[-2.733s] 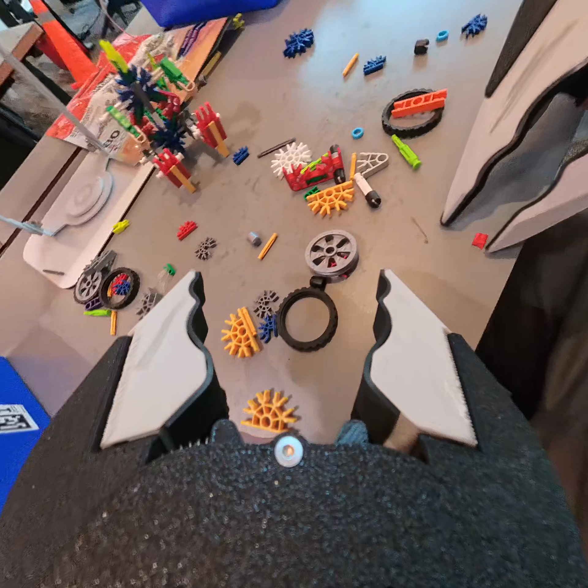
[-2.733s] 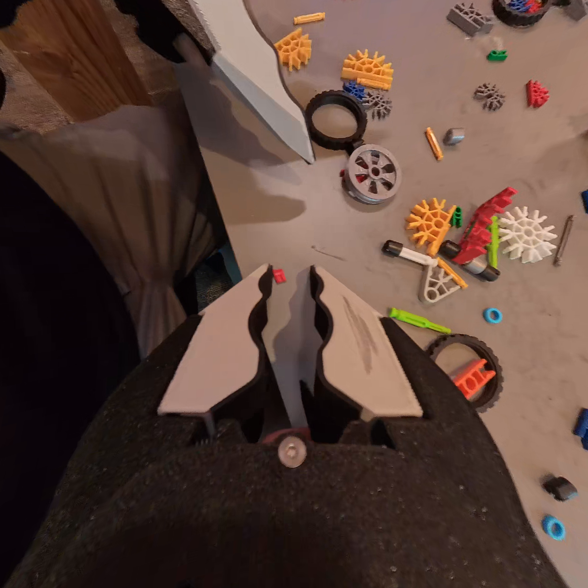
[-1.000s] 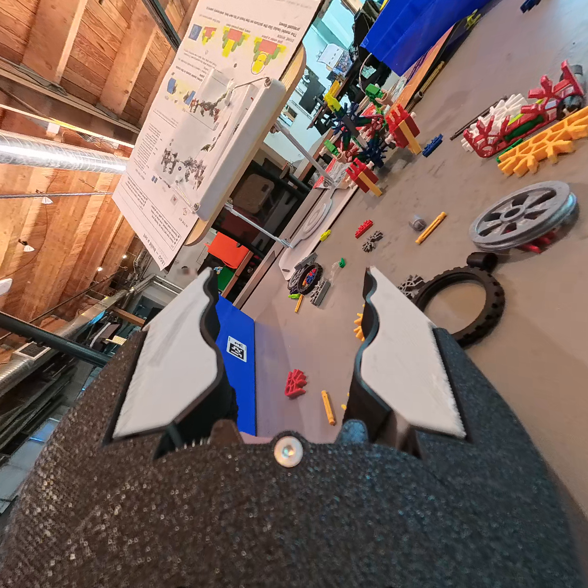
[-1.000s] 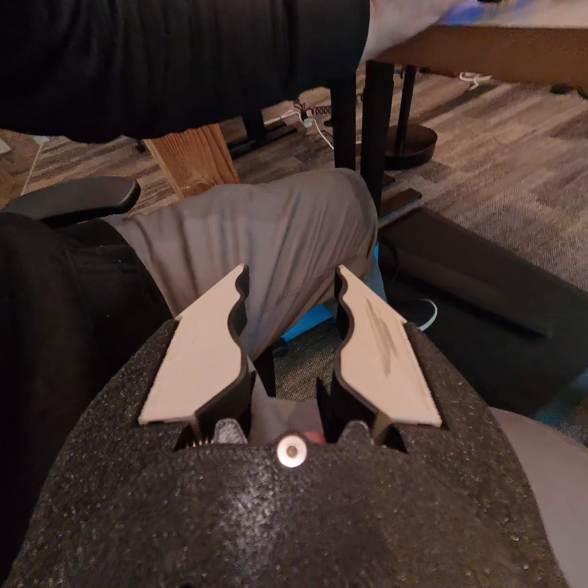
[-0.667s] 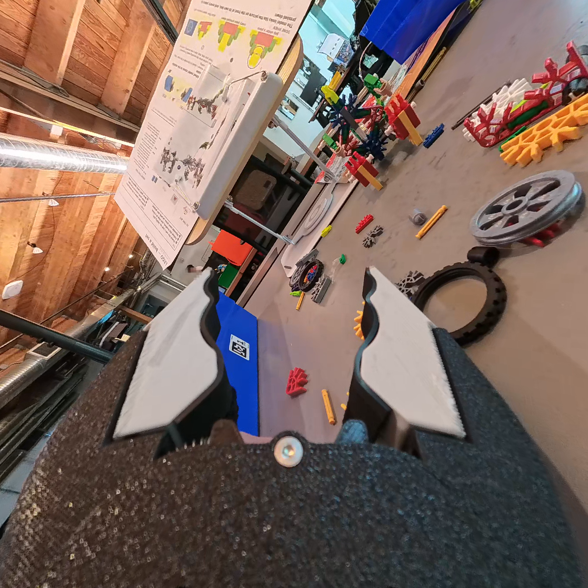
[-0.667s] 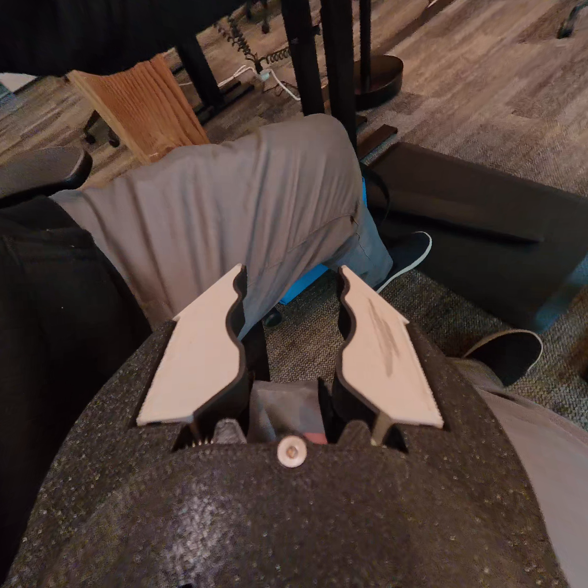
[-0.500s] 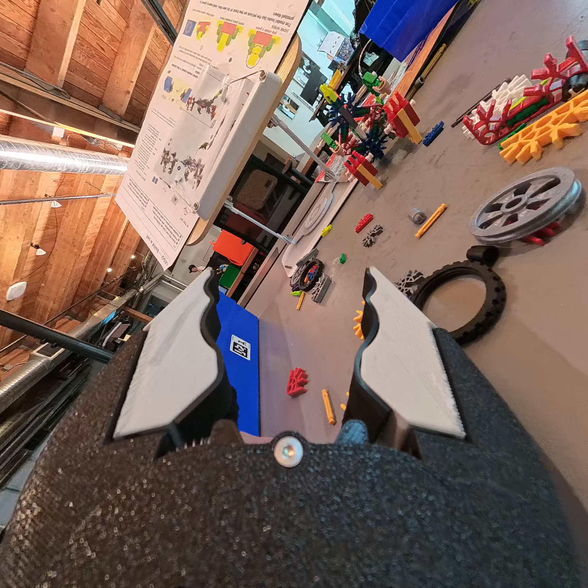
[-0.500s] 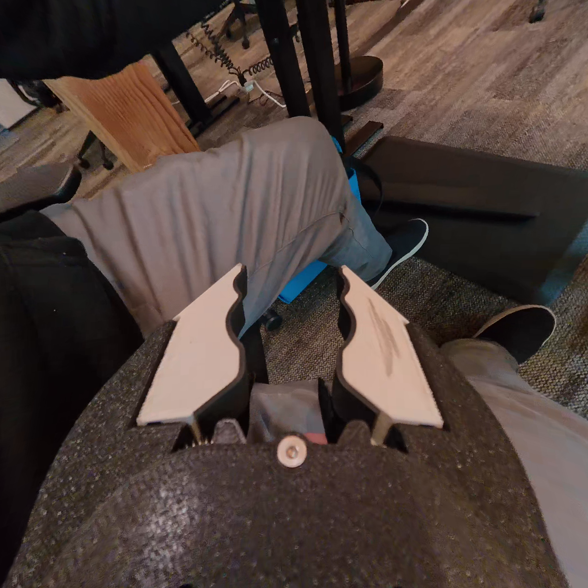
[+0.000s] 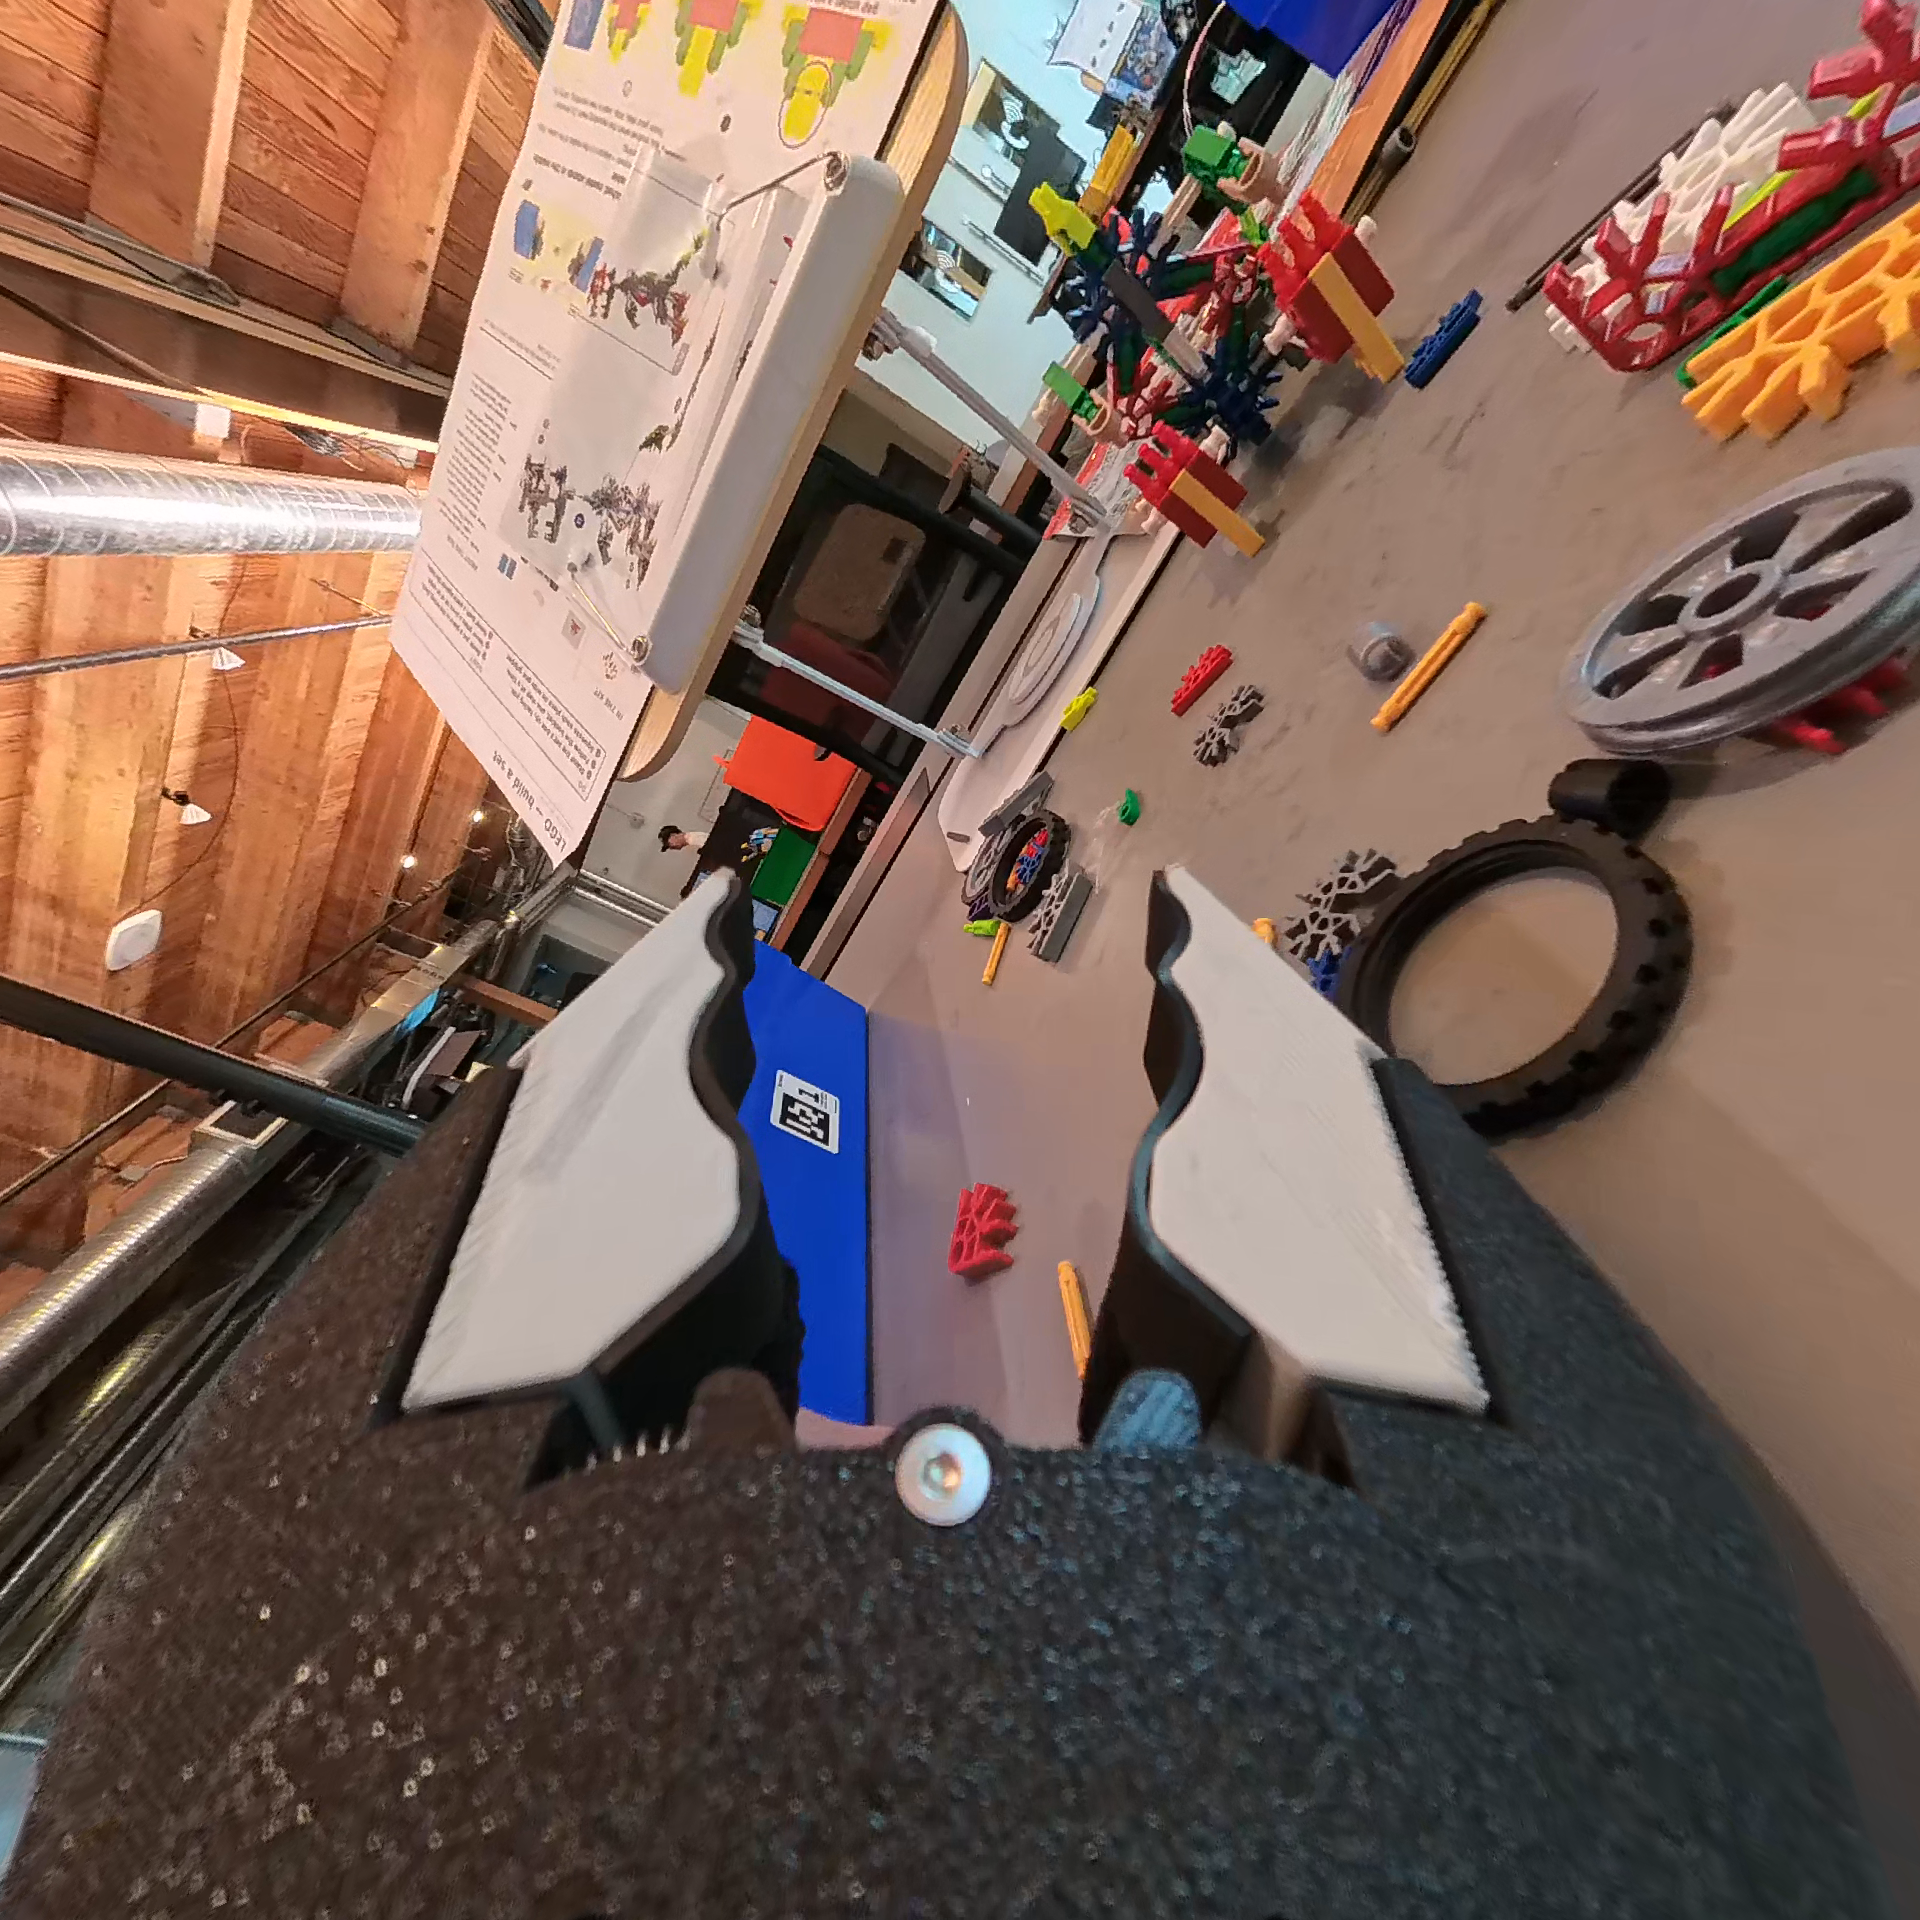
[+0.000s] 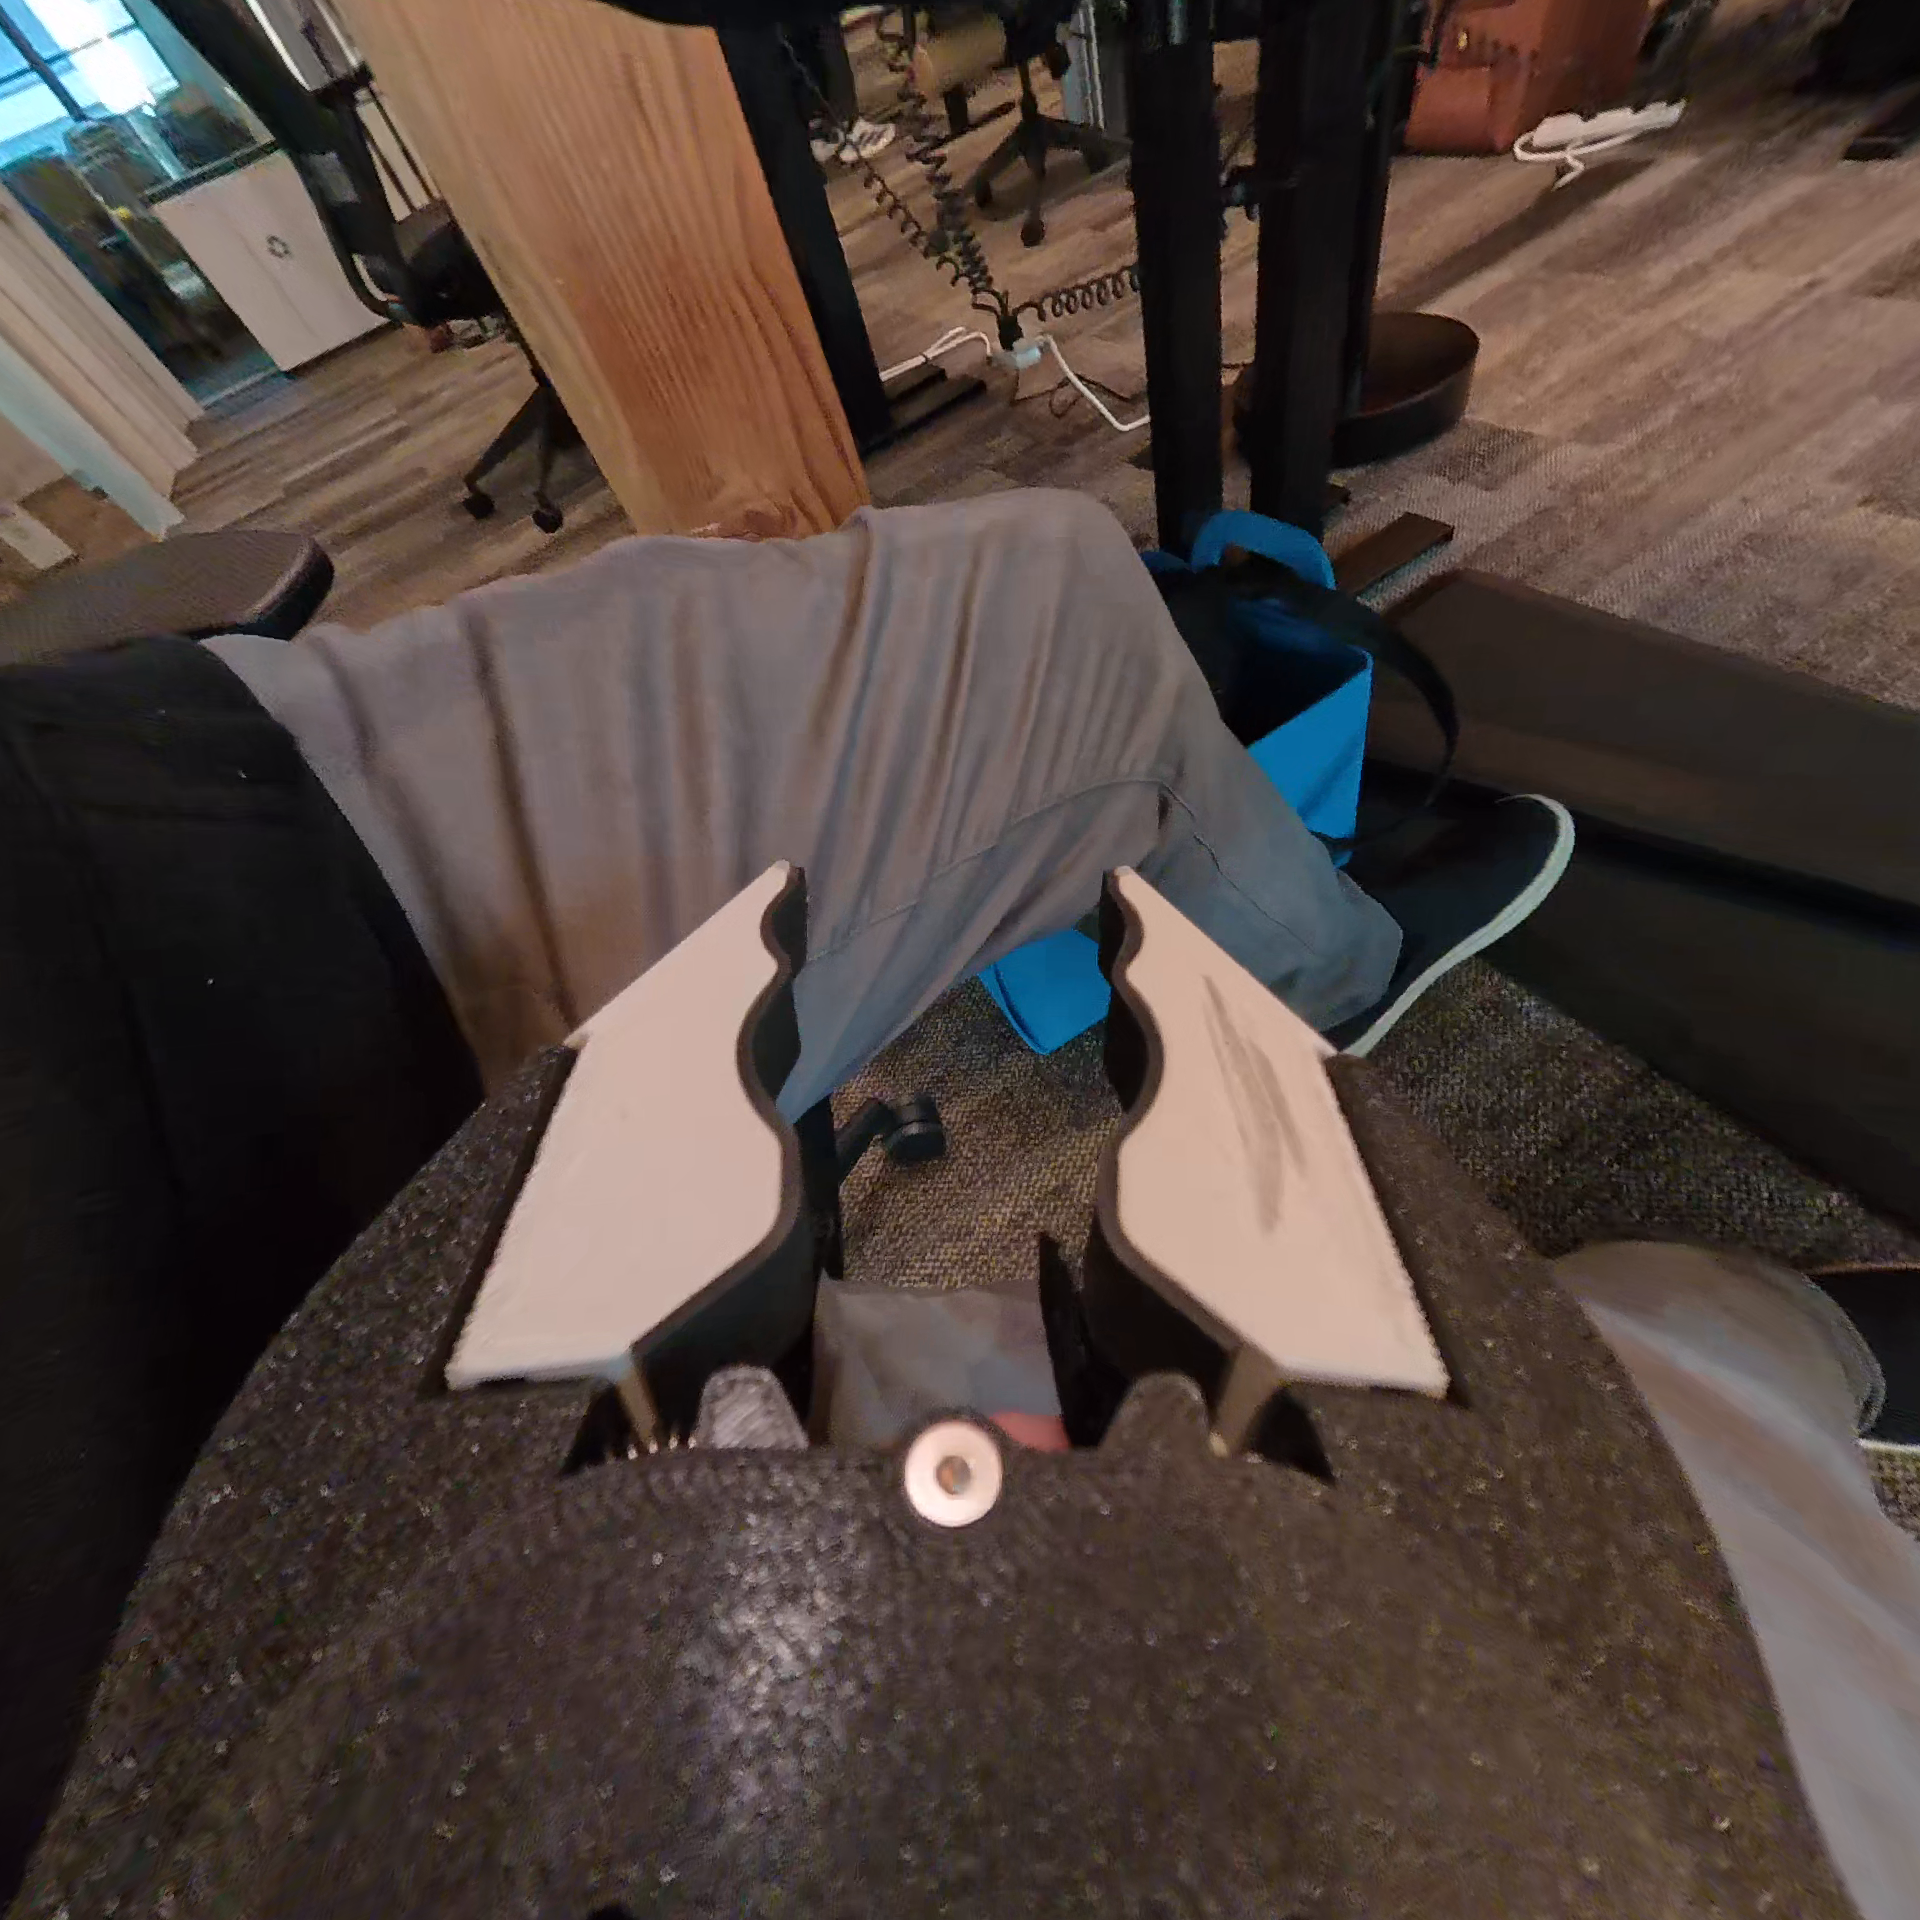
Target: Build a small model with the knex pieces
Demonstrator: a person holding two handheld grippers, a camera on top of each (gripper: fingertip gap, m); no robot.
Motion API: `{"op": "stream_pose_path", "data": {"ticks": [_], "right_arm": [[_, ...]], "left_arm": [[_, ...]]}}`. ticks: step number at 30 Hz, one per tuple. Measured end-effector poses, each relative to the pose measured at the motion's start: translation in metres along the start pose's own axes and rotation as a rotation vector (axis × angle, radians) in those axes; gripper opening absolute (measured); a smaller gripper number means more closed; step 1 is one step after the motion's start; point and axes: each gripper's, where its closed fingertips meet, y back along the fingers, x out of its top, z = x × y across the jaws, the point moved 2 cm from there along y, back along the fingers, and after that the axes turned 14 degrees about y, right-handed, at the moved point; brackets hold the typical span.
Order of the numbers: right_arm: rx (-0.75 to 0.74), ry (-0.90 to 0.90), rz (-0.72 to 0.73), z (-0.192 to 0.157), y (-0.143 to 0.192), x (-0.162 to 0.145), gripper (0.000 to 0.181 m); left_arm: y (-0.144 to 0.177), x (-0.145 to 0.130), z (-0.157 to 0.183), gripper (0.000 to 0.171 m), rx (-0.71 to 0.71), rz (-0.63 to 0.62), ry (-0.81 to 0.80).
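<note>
My left gripper (image 9: 943, 902) is open and empty. It lies tilted on its side low over the grey table (image 9: 1039, 1091). A black tyre ring (image 9: 1652, 935) lies just right of its right finger. A red connector piece (image 9: 980, 1229) and a short orange rod (image 9: 1072, 1314) lie between the fingers. A grey spoked wheel (image 9: 1756, 613) lies farther right. My right gripper (image 10: 951, 888) is open and empty. It is off the table and points at a person's grey-trousered leg (image 10: 831, 748) and the carpet (image 10: 1039, 1132).
On the table stand a built model of coloured pieces (image 9: 1195, 301), a red and white cluster (image 9: 1745, 197), an orange fan piece (image 9: 1818, 343) and a small wheel pile (image 9: 1023, 868). An instruction sheet on a stand (image 9: 644, 343) rises at the left. A blue mat (image 9: 810, 1091) lies beyond the table edge. Below are a blue bag (image 10: 1299, 727), a wooden post (image 10: 644, 260) and black desk legs (image 10: 1174, 260). The grippers' ends are close to 55 centimetres from one another. The grey spoked wheel (image 9: 1756, 613) lies around 8 centimetres away from my left fingertips.
Since 2.7 s ago both grippers left the overhead pose: the left tipped onto its side near the tyre, the right swung off the table and opened. Over the last second the right view tilted upward.
</note>
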Motion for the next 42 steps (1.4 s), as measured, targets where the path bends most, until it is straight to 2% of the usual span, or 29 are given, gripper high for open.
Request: {"op": "stream_pose_path", "data": {"ticks": [3, 5, 7, 9, 11, 12, 14, 16, 19, 21, 23, 26, 30, 34, 39, 42], "right_arm": [[-0.002, 0.004, 0.042, -0.011, -0.003, 0.005, 0.056], [-0.056, -0.024, 0.114, -0.011, 0.013, 0.011, 0.053], [-0.201, -0.078, 0.225, 0.005, 0.051, 0.016, 0.032], [-0.353, -0.206, 0.284, 0.032, 0.102, -0.007, 0.028], [-0.563, -0.340, 0.230, 0.060, 0.156, -0.075, 0.023], [-0.650, -0.430, 0.176, 0.067, 0.180, -0.124, 0.023], [-0.759, -0.669, 0.040, 0.063, 0.216, -0.243, 0.023], [-0.767, -0.960, -0.155, 0.028, 0.232, -0.371, 0.025], [-0.822, -1.280, -0.331, -0.040, 0.249, -0.517, 0.021], [-0.817, -1.465, -0.438, -0.087, 0.248, -0.590, 0.024], [-0.840, -1.594, -0.488, -0.123, 0.248, -0.639, 0.023], [-0.856, -1.669, -0.534, -0.157, 0.245, -0.680, 0.020], [-0.870, -1.578, -0.637, -0.178, 0.236, -0.706, 0.018], [-0.895, -1.480, -0.737, -0.187, 0.227, -0.722, 0.018], [-0.924, -1.475, -0.770, -0.190, 0.216, -0.733, 0.017], [-0.946, -1.466, -0.789, -0.191, 0.218, -0.737, 0.009]], "left_arm": [[0.000, 0.000, 0.000, 0.074, 0.005, -0.003, -0.002], [-0.001, -0.001, -0.001, 0.074, 0.011, -0.007, -0.003], [-0.001, -0.001, -0.001, 0.073, 0.014, -0.009, -0.008], [-0.001, -0.002, 0.000, 0.071, 0.017, -0.015, -0.016], [-0.002, -0.002, 0.000, 0.069, 0.019, -0.019, -0.024], [-0.002, -0.002, 0.000, 0.069, 0.020, -0.022, -0.022], [-0.002, -0.002, 0.000, 0.069, 0.025, -0.024, -0.025], [-0.003, -0.003, 0.000, 0.070, 0.031, -0.030, -0.025], [-0.003, -0.003, 0.001, 0.068, 0.031, -0.037, -0.030], [-0.004, -0.003, 0.001, 0.067, 0.031, -0.042, -0.033], [-0.004, -0.004, 0.001, 0.066, 0.034, -0.047, -0.037], [-0.005, -0.004, 0.001, 0.066, 0.038, -0.051, -0.038], [-0.005, -0.003, 0.002, 0.066, 0.032, -0.052, -0.036], [-0.005, -0.003, 0.003, 0.065, 0.031, -0.051, -0.042], [-0.006, -0.004, 0.003, 0.064, 0.034, -0.058, -0.045], [-0.006, -0.004, 0.003, 0.064, 0.035, -0.060, -0.046]]}}
